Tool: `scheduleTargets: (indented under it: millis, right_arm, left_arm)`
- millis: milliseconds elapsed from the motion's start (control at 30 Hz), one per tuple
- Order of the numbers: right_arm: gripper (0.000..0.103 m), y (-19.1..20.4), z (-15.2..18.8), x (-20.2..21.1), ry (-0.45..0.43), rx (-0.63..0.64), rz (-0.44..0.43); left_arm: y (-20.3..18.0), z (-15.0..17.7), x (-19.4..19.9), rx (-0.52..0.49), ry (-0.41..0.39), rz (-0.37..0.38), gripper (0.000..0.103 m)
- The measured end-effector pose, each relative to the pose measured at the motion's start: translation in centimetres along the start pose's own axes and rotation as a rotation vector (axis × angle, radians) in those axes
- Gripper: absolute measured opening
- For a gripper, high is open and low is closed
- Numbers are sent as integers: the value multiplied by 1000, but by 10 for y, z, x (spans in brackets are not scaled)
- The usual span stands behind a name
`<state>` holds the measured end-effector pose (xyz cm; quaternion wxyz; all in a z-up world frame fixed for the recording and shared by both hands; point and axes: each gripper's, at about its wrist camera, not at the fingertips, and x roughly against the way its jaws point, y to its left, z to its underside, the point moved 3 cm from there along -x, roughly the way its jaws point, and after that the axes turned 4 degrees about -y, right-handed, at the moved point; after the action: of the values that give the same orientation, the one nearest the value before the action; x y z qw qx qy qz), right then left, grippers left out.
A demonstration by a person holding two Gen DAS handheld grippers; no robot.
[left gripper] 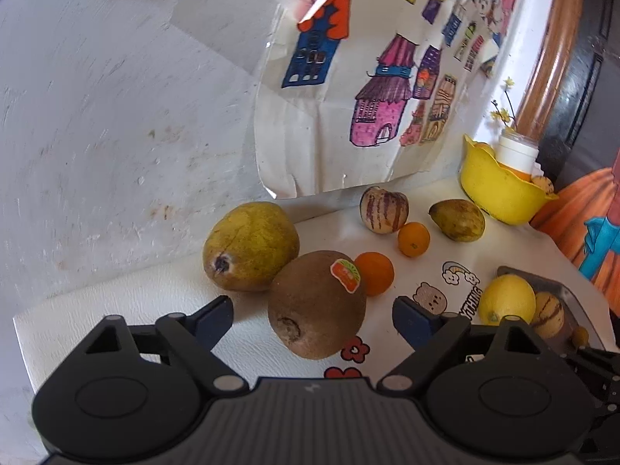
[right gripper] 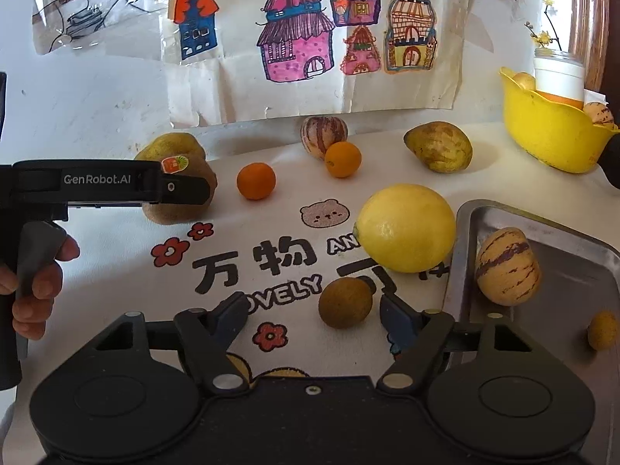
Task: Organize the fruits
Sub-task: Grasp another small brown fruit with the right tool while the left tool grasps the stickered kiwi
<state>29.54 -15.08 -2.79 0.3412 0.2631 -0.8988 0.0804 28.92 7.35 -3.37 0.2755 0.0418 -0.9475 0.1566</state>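
Note:
A brown kiwi (left gripper: 316, 306) with a sticker lies between the fingers of my left gripper (left gripper: 312, 310), which is open with a gap on each side. In the right wrist view the same left gripper (right gripper: 197, 190) reaches over the kiwi (right gripper: 182, 209). A small brown round fruit (right gripper: 345, 302) sits between the fingers of my right gripper (right gripper: 312, 308), close to the right finger; this gripper is open too. A lemon (right gripper: 405, 228) rests beside the metal tray (right gripper: 503, 207), which holds a striped melon (right gripper: 507, 267) and a small yellow fruit (right gripper: 602, 329).
On the printed mat lie a pear (left gripper: 250, 246), two oranges (right gripper: 255, 181) (right gripper: 343, 159), another striped melon (right gripper: 323, 133) and a darker pear (right gripper: 438, 147). A yellow bowl (right gripper: 550, 135) with a jar stands at the back right. A wall with drawings (right gripper: 294, 38) rises behind. A hand (right gripper: 35, 283) grips the left handle.

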Motion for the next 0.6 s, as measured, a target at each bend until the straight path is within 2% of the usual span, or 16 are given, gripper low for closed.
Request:
scheduleTargets:
  millis: [233,433,600]
  right_arm:
    - [57,-3,-1,1,-18,-8,12]
    - [46,-2,0,3,-31,-4,20]
    - [39,0,0,4,-37,11,19]
  left_arm:
    - [-3,0,-2,20,-8,-9,80]
    - [-3,1,-3,43,-11,-10,70]
    - [-8,3,-4,27,-11,-20,67]
